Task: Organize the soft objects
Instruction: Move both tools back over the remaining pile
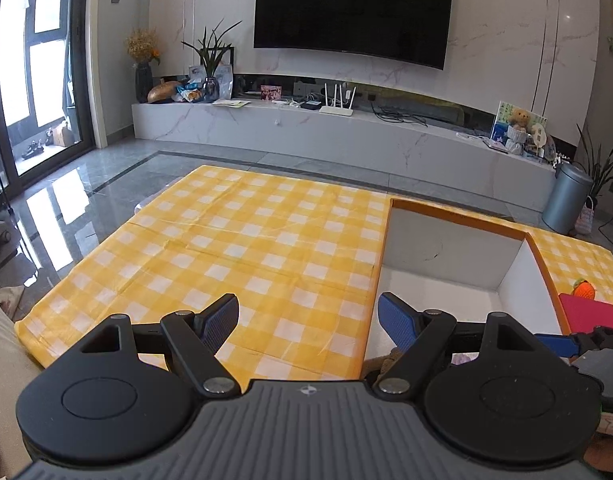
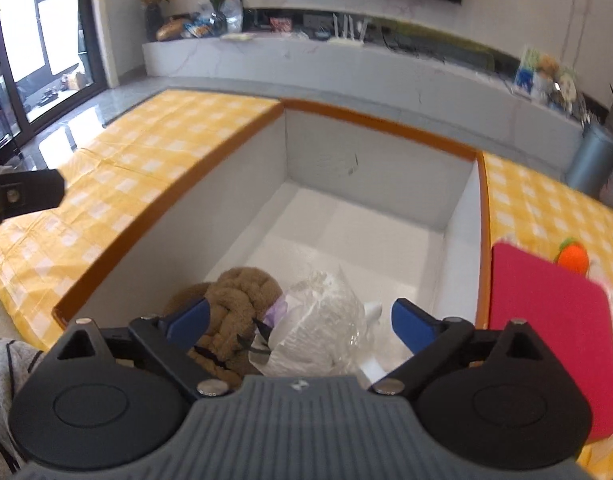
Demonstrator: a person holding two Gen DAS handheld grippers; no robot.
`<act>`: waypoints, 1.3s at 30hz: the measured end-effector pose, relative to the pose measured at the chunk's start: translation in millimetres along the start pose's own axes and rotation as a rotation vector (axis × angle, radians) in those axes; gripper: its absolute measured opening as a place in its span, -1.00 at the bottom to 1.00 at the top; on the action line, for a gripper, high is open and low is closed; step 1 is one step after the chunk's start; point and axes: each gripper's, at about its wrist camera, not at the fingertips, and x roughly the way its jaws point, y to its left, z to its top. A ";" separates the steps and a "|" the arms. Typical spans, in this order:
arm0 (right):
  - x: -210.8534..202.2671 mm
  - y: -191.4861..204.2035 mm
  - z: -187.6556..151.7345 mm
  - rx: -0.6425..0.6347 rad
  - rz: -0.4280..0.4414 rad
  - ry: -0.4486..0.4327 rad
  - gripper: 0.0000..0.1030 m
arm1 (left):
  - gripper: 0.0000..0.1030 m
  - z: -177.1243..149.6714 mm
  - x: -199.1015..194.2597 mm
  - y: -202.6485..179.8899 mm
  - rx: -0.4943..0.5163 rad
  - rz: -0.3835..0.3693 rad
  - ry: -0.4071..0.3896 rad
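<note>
Only the right wrist view shows the brown plush (image 2: 242,292) and plastic-wrapped bundle (image 2: 326,320) in the box (image 2: 178,216); both grippers' jaws apart.

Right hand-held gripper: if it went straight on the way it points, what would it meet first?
Probably the clear plastic bag lying in the box, between the open right hand-held gripper fingers, beside the brown plush toy. Depth is hard to judge here.
</note>
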 end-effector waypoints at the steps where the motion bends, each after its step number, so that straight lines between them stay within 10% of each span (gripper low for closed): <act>1: -3.2 1.0 0.5 -0.014 -0.008 -0.011 0.95 | 0.81 0.3 -0.5 -0.8 -0.005 0.004 -0.001; 23: -114.2 -76.9 -10.5 0.074 -0.194 -0.247 0.95 | 0.83 12.7 -44.0 -58.6 0.016 -0.043 -0.124; 39: -168.0 -163.1 -50.9 0.183 -0.338 -0.317 0.95 | 0.83 -20.7 -43.1 -153.9 0.151 -0.405 0.013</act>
